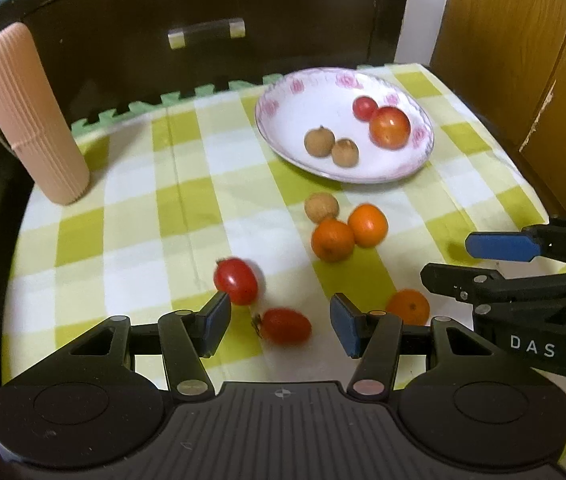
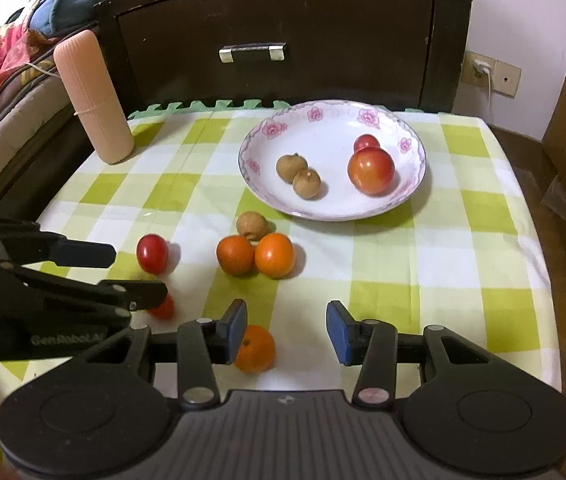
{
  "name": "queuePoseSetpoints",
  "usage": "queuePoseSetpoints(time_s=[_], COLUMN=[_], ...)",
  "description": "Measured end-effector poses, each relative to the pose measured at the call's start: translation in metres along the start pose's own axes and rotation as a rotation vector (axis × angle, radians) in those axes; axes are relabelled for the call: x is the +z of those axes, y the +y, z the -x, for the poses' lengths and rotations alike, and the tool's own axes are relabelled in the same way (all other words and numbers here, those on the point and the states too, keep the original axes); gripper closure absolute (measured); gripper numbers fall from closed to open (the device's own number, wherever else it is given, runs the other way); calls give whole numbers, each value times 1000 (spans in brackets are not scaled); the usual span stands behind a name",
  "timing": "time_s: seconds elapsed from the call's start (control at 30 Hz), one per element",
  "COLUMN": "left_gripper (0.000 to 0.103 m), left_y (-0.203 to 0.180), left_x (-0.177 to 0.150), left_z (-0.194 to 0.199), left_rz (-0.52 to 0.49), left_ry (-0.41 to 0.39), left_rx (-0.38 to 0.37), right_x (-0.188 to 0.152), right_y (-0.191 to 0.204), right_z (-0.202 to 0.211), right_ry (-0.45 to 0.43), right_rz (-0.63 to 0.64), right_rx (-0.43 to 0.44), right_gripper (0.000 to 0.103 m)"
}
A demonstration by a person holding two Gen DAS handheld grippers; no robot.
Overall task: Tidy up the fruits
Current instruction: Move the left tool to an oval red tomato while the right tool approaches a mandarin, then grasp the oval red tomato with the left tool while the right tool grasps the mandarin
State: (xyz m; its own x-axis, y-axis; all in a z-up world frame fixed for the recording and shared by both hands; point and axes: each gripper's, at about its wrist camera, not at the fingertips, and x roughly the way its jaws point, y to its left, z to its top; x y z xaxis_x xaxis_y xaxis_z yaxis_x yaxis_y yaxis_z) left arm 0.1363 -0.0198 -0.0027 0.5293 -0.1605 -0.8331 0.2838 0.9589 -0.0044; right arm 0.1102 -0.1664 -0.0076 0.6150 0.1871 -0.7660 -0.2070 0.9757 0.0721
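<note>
Checked tablecloth (image 2: 423, 264) covering the table and serving as the sorting surface; flowered plate (image 2: 413, 184) sitting toward its far side as the collecting dish, already carrying a large tomato (image 2: 371, 172), a small tomato (image 2: 365, 142) and two longans (image 2: 299, 174); left gripper (image 1: 281, 322) hovering low, fingers spread wide and gripping nothing, bracketing a cherry tomato (image 1: 285, 326), apparently lining up a pick; right gripper (image 2: 287, 330) also wide open and empty, its left pad just beside a mandarin (image 2: 255, 348); two mandarins (image 2: 255, 256), one longan (image 2: 251, 225) and another cherry tomato (image 2: 152, 253) waiting loose near the plate
</note>
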Motion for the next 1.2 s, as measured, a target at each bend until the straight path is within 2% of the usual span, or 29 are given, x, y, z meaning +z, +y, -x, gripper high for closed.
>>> queuePoseSetpoints(time_s=[0.5, 0.57, 0.63, 1.2], left_gripper=[44, 46, 55, 57], left_y=[-3, -5, -5, 2], left_x=[-11, -11, -11, -31], left_z=[-37, -37, -36, -10], left_rz=[35, 27, 27, -16], left_ry=[55, 42, 35, 56], left_rx=[49, 51, 44, -20], right_x=[-11, -12, -12, -14], right_y=[-13, -13, -13, 3], right_z=[1, 0, 0, -14], right_ry=[29, 33, 33, 83], right_rz=[-21, -24, -23, 42], right_rx=[27, 30, 34, 63], right_gripper=[61, 61, 61, 61])
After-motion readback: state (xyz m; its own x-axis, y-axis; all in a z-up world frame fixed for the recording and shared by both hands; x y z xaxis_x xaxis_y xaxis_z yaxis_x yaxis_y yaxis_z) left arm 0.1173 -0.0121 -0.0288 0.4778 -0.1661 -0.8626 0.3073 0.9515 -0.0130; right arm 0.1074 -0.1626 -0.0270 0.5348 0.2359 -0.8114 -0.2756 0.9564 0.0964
